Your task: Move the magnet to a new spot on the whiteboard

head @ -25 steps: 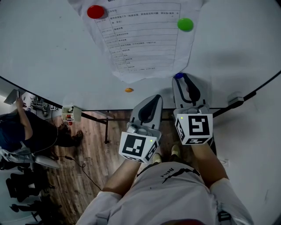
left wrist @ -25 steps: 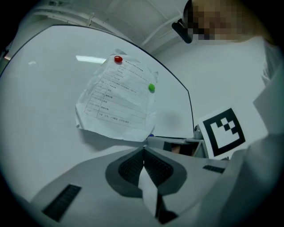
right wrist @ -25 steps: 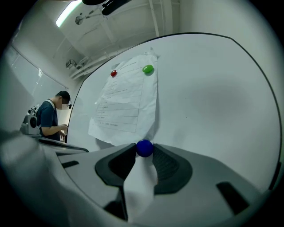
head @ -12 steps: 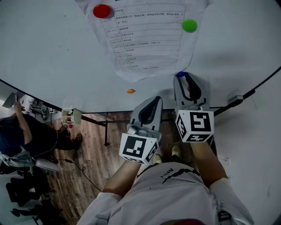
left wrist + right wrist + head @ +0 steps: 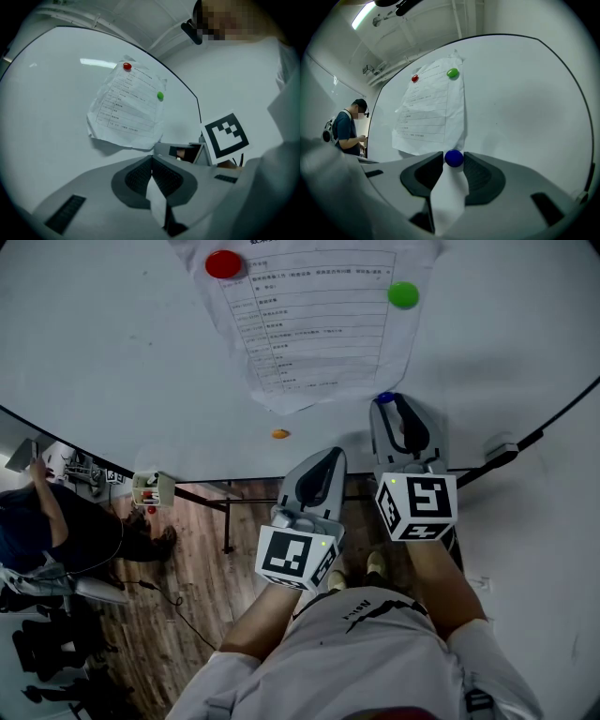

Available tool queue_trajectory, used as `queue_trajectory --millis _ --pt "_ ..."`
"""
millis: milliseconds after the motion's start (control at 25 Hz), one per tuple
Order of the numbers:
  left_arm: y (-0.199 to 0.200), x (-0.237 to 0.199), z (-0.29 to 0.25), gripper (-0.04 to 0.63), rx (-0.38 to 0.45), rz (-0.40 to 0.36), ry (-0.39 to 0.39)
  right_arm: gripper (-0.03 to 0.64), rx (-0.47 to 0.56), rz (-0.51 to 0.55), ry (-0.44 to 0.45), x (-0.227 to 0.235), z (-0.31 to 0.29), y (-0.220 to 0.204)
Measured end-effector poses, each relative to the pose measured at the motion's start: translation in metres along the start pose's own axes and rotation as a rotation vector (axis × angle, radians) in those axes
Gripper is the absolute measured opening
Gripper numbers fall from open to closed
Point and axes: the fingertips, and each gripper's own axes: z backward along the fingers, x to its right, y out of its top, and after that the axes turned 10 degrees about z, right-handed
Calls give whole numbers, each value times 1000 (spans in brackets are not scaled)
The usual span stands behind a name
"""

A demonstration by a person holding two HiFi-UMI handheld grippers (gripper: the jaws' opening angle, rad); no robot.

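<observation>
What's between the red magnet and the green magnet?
Only the white printed paper sheet, pinned by the round red magnet and round green magnet; the head view shows it.

The whiteboard [image 5: 112,352] is white, with a blue magnet [image 5: 454,158], red magnet [image 5: 223,264], green magnet [image 5: 403,294] and orange magnet [image 5: 279,434].

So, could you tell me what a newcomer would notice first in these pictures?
First, the blue magnet pinched in the right tongs, at the whiteboard just below the sheet's lower right edge. Then the printed sheet above it, pinned by a red magnet at its upper left and a green magnet at its upper right.
</observation>
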Motion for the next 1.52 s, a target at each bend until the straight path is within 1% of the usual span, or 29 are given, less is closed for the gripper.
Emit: queue_trajectory --millis 160,480,760,1080,1520 --pt "-2 4 0 12 -3 -3 2 130 10 -4 9 0 4 1" --pt "-7 15 -2 12 -12 -5 -2 130 -2 -3 20 5 19 -5" --pt "-10 28 -1 12 -18 0 -5 129 -7 -33 90 2 35 -11" --pt "-14 38 3 12 -27 2 -1 62 -3 -58 161 -5 53 -16" --pt "-9 46 3 12 -27 -5 8 25 5 -80 228 -12 68 -14"
